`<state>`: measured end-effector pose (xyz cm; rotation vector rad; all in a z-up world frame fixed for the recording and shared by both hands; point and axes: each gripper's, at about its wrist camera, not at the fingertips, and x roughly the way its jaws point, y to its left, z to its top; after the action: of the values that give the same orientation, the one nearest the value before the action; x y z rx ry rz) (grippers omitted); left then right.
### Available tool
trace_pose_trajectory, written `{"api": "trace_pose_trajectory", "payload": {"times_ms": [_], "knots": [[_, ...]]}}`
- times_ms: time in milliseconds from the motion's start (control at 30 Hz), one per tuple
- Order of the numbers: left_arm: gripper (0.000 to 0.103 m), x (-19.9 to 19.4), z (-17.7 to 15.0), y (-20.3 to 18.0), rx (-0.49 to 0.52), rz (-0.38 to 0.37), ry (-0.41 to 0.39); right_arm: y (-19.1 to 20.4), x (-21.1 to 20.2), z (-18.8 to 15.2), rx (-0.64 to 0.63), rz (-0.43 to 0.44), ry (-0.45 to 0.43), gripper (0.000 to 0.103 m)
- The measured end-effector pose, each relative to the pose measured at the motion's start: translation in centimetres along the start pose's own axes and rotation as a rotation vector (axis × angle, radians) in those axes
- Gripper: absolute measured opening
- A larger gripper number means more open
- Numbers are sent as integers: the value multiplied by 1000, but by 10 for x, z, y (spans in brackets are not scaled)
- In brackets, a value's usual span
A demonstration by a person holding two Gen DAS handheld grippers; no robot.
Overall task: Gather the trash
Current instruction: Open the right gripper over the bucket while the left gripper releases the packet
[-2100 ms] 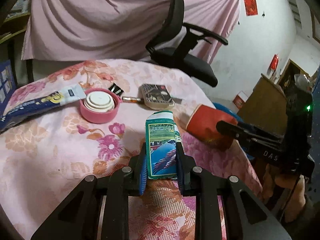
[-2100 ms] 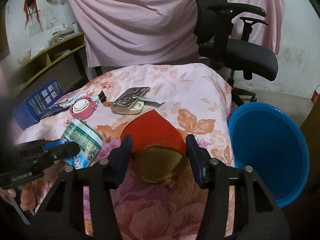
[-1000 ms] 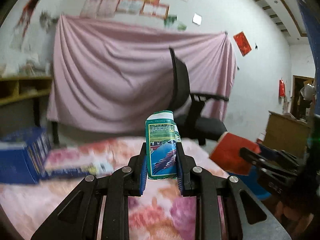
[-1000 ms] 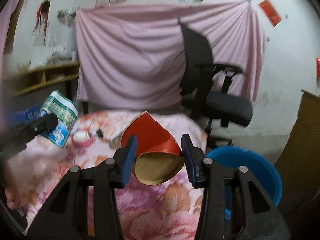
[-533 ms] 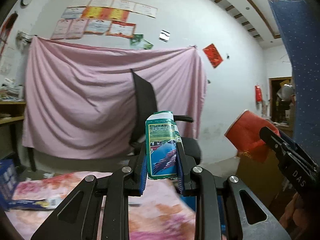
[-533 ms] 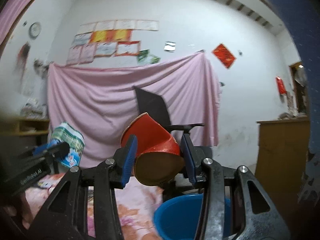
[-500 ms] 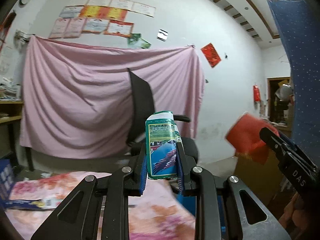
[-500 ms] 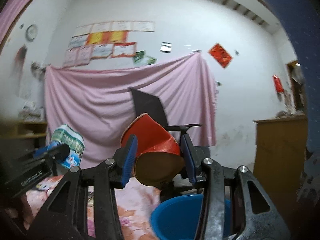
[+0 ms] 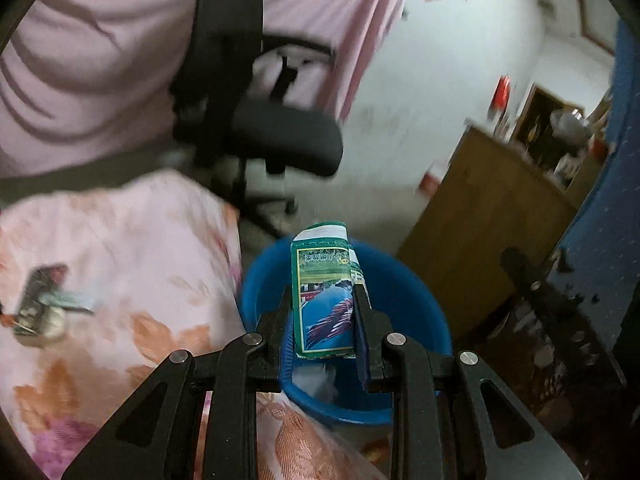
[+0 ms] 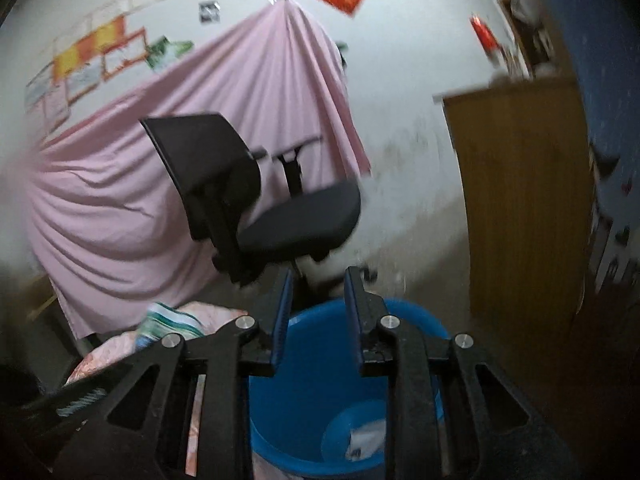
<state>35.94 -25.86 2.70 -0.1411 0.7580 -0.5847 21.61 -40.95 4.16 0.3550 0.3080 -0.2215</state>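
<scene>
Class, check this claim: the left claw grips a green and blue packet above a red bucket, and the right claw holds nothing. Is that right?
Not quite: the bucket is blue, not red, as the left wrist view shows. The rest stands: the left claw grips the green and blue packet above it, and the right claw, its jaws just closing, holds nothing.

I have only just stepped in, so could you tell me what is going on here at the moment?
A person is clearing trash off a floral-covered table with a handheld gripper in each hand. The left gripper is shut on a green and blue packet, held over the blue bucket on the floor beside the table. The right gripper also points over the bucket; its jaws have just been closing and nothing is between them. The red cup it carried a moment ago is no longer in view.
</scene>
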Motion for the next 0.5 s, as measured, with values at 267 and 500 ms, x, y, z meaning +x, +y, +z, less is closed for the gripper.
{"api": "trace_pose_trajectory", "payload": {"times_ms": [267,500], "knots": [[35,30,-20,-3,16,32,84,-3,13,-5,-13,15,85,58],[43,11,-23,6,-27,42,55,-3,19,0,-20,12,82,69]]}}
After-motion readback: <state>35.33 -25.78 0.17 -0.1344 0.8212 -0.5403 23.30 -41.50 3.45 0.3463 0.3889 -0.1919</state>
